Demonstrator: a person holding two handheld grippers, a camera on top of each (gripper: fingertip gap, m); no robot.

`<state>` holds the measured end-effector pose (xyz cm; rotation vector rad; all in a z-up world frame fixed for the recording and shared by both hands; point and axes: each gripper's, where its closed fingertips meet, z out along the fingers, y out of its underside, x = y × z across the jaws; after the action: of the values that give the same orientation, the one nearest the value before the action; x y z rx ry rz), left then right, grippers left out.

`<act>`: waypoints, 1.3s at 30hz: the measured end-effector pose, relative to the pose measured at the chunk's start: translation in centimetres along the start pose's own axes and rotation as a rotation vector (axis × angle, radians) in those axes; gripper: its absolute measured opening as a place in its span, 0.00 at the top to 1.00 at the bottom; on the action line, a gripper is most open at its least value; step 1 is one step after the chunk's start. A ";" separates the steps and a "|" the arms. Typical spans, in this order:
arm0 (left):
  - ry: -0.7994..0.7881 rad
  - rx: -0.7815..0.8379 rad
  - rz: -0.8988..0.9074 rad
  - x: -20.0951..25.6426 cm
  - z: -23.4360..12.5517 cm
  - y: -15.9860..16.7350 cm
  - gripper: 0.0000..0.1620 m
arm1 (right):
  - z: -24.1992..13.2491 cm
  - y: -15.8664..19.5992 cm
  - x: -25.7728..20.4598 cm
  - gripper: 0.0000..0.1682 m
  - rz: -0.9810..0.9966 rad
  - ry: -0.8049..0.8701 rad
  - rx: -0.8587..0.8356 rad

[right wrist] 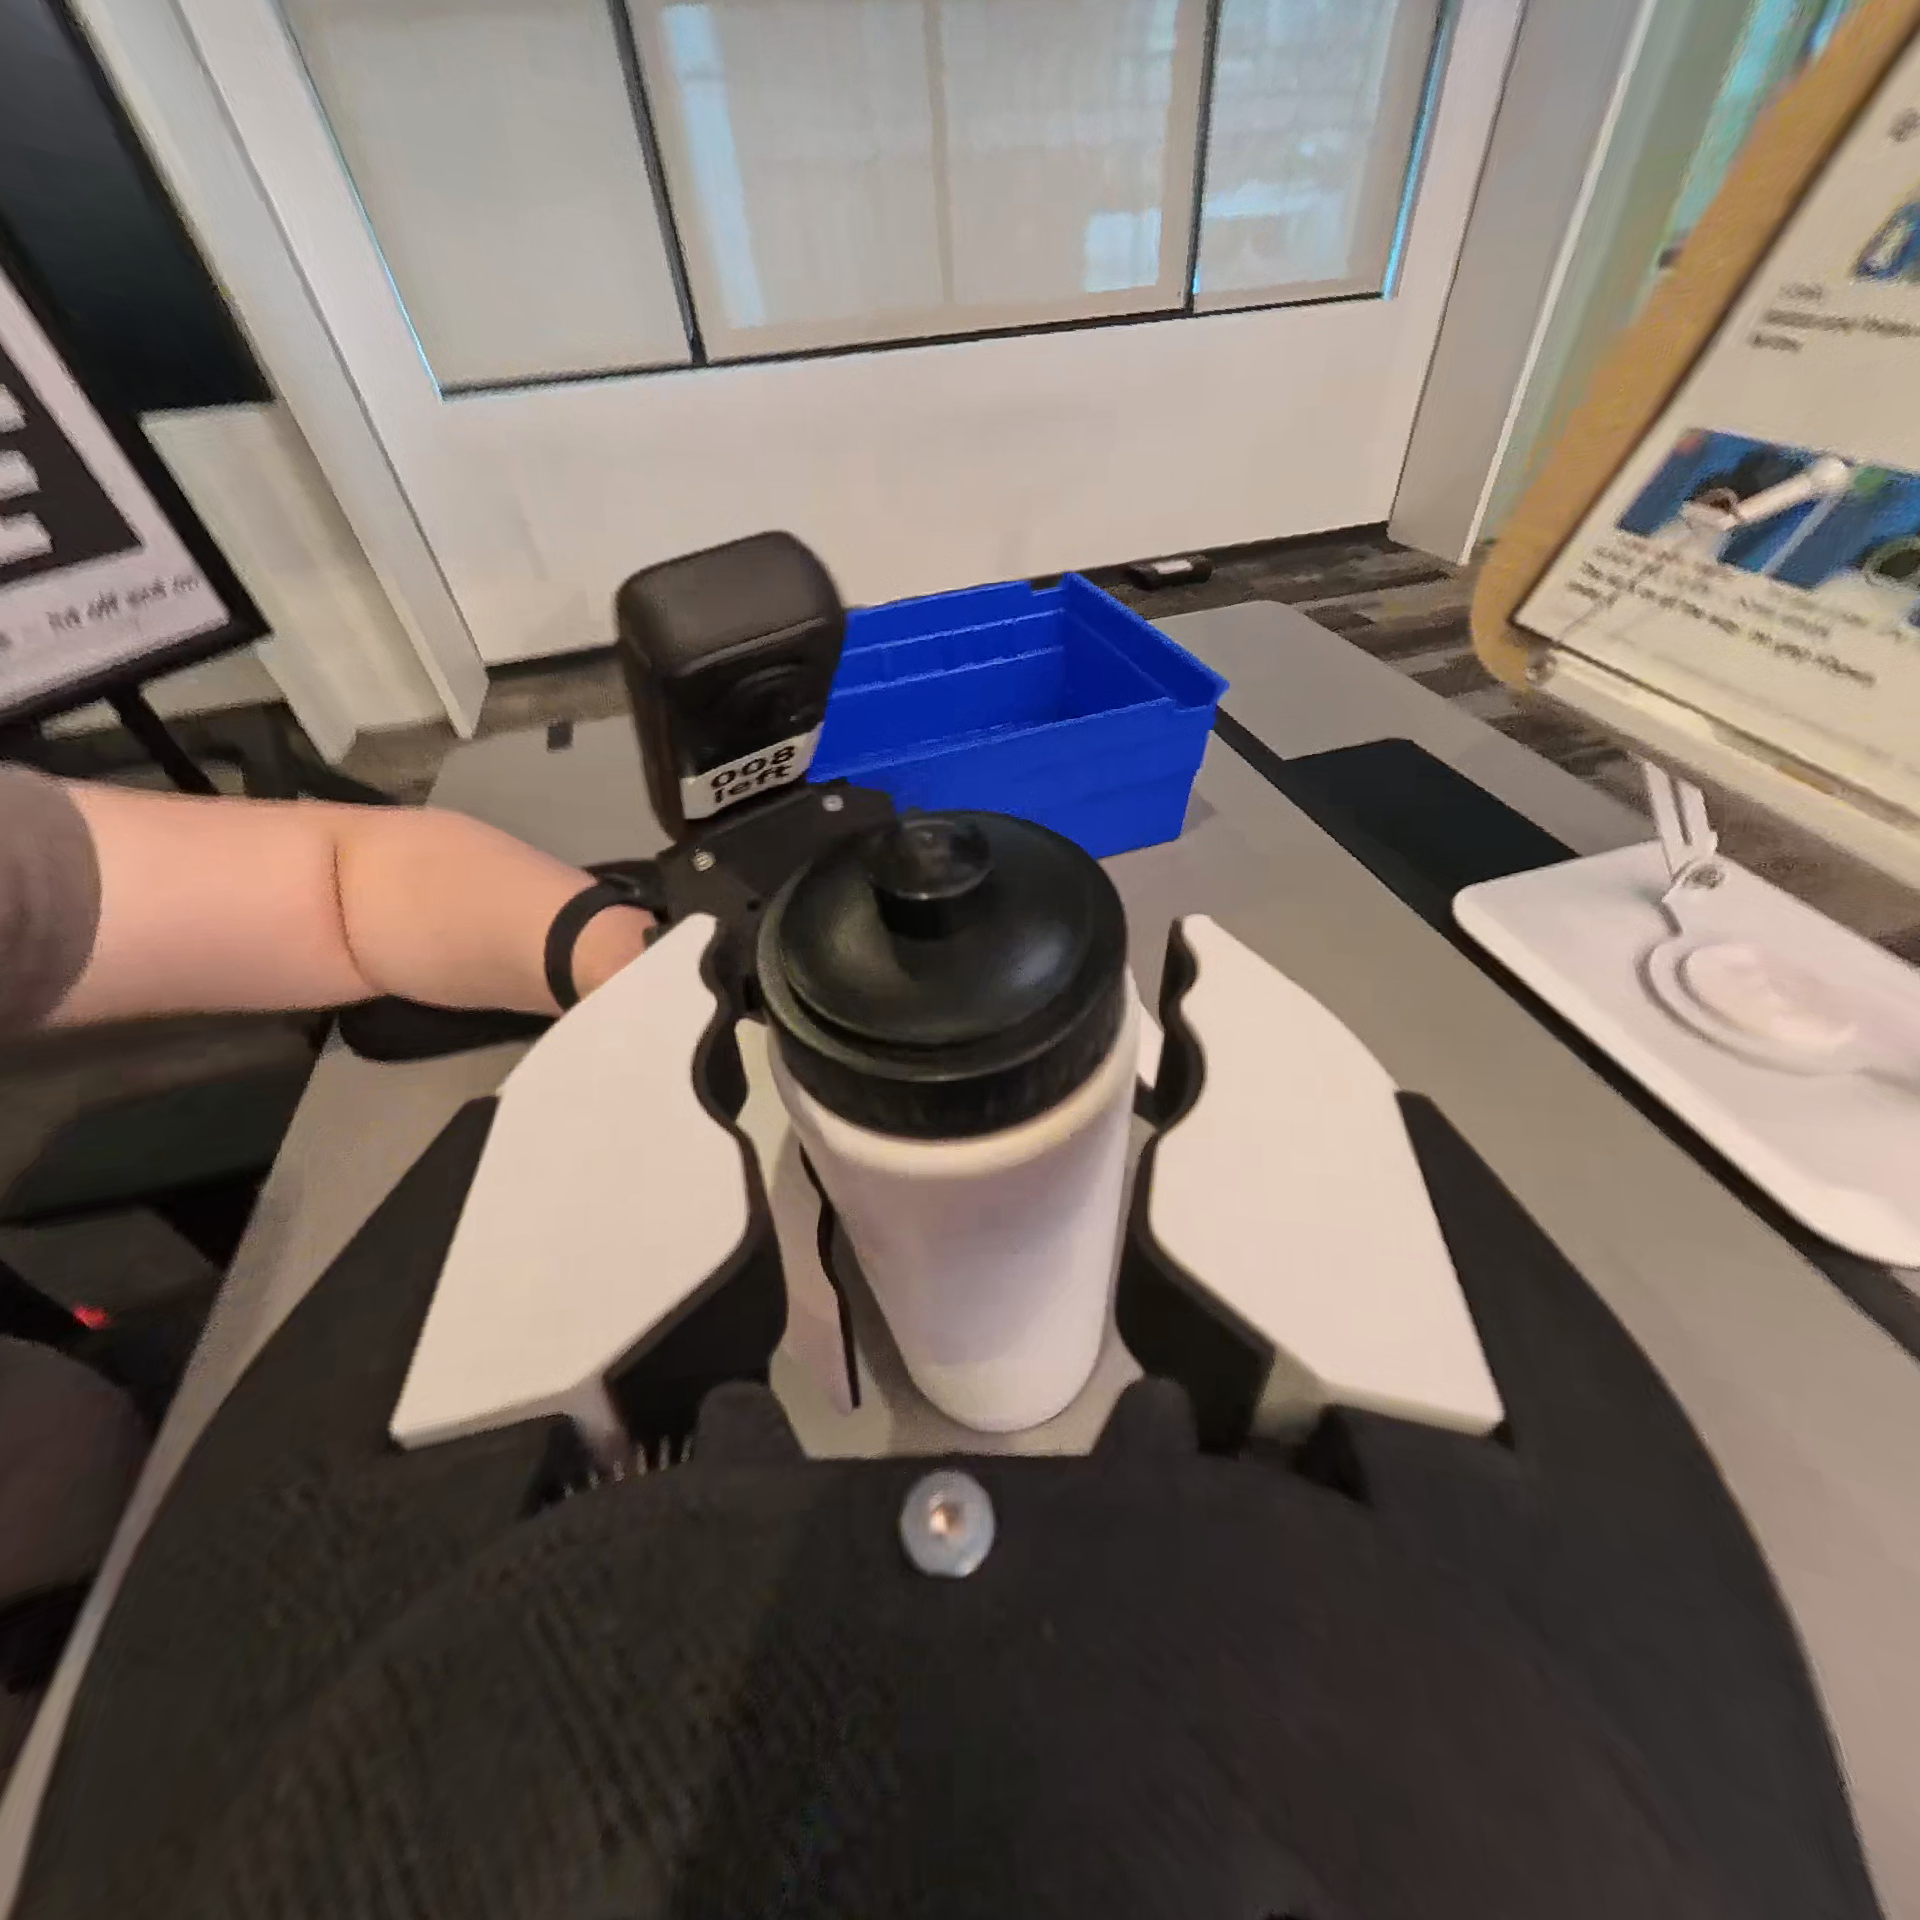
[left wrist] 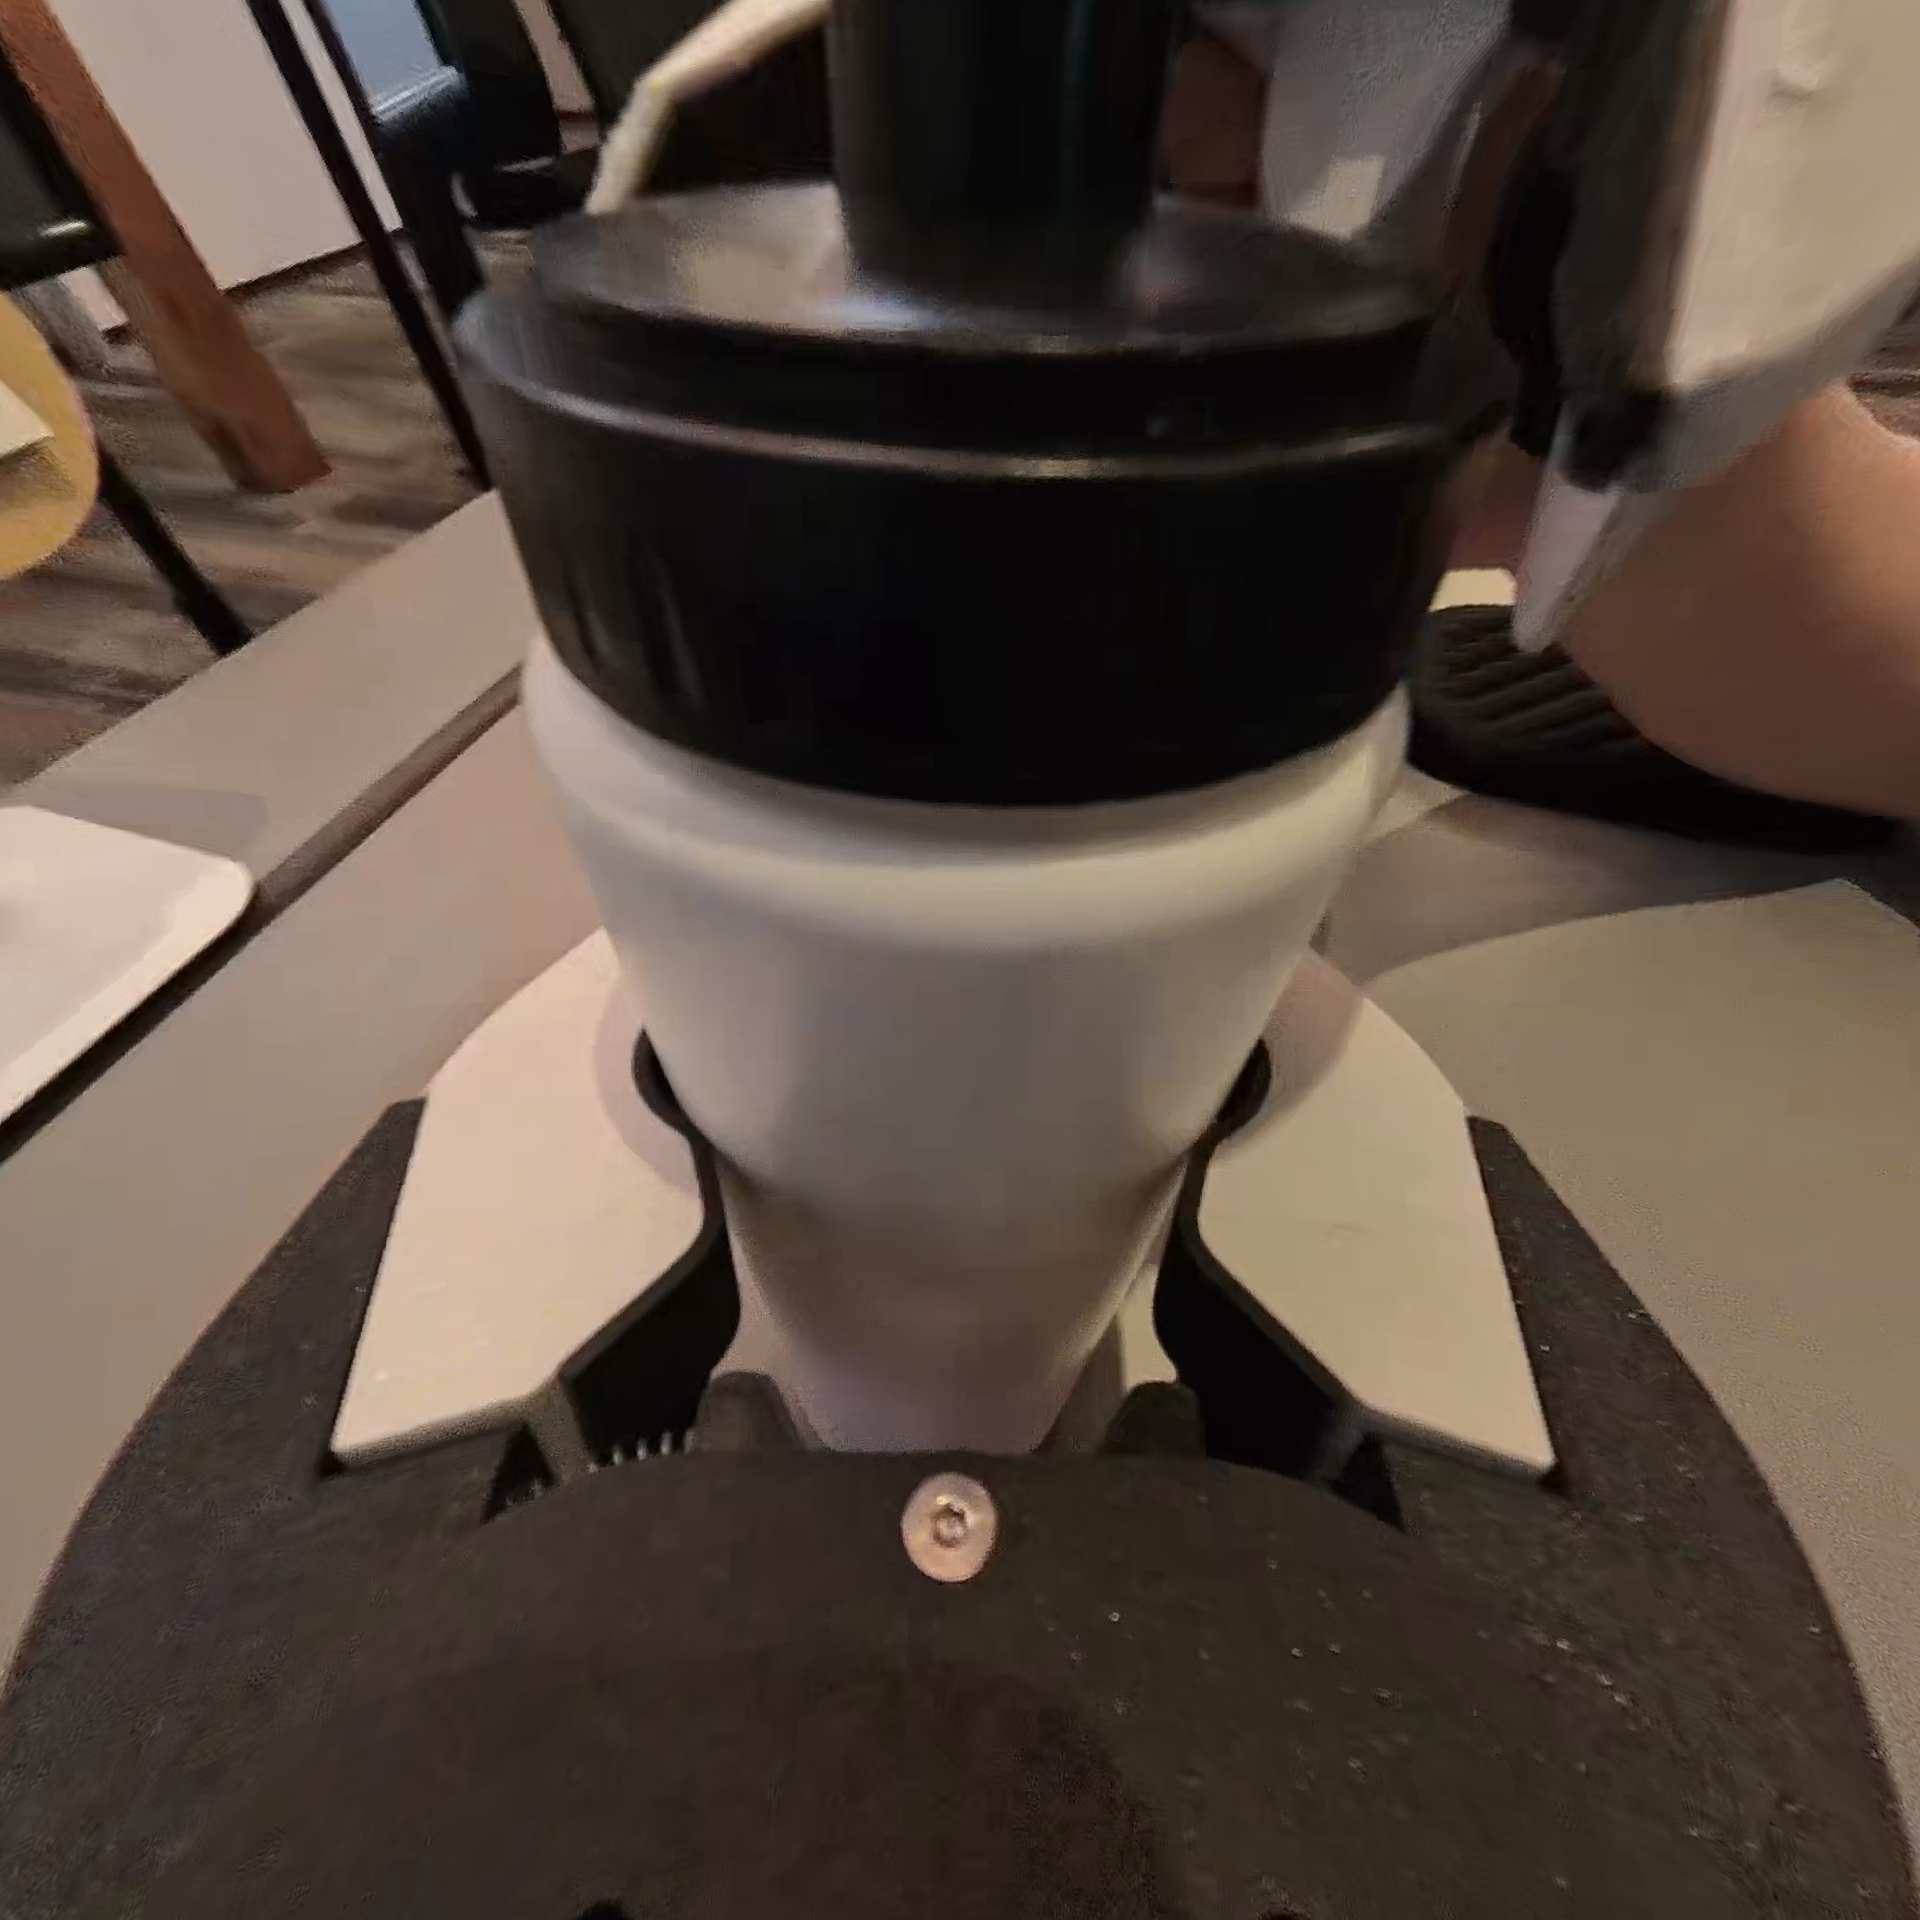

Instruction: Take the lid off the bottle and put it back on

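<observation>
The white squeeze bottle (right wrist: 966, 1247) stands upright on the grey counter (right wrist: 1351, 727), its black lid (right wrist: 940, 966) seated on top with the spout up. The left hand-held gripper (left wrist: 951, 1101) is closed on the bottle's white body below the lid, both black-edged fingers (left wrist: 675, 1195) pressed to its sides. The right hand-held gripper (right wrist: 940, 1023) is spread wide, its fingers (right wrist: 1247, 1143) flanking the lid on each side and apart from it, holding nothing. A blue bin (right wrist: 1018, 707) sits behind the bottle on the counter, a white stand base (right wrist: 1662, 1039) off to the right
</observation>
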<state>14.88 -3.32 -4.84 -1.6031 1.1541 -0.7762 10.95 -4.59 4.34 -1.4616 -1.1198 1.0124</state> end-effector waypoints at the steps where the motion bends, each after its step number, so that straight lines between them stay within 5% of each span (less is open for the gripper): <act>1: 0.034 0.007 -0.009 0.5 0.1 0.0 0.37 | 0.0 0.1 -0.4 0.53 -0.030 -0.011 -0.020; 9: 0.229 0.082 -0.035 2.9 0.0 -0.7 0.31 | -0.5 0.3 -1.5 0.59 -0.058 -0.094 -0.063; 13: 0.235 0.090 -0.033 3.0 -0.1 -0.8 0.37 | -0.4 0.6 -1.5 0.58 -0.056 -0.098 -0.074; 32: -0.157 -0.010 -0.120 -0.7 -0.2 -0.1 0.38 | 0.8 0.3 0.5 0.58 -0.015 0.250 -0.020; 39: 0.073 -0.009 -0.045 1.9 0.4 -0.4 0.38 | -0.2 0.9 -1.0 0.54 -0.068 -0.046 -0.090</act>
<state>16.05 -4.96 -4.70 -1.6246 1.1785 -0.8665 11.00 -5.68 3.56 -1.4673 -1.2542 0.9629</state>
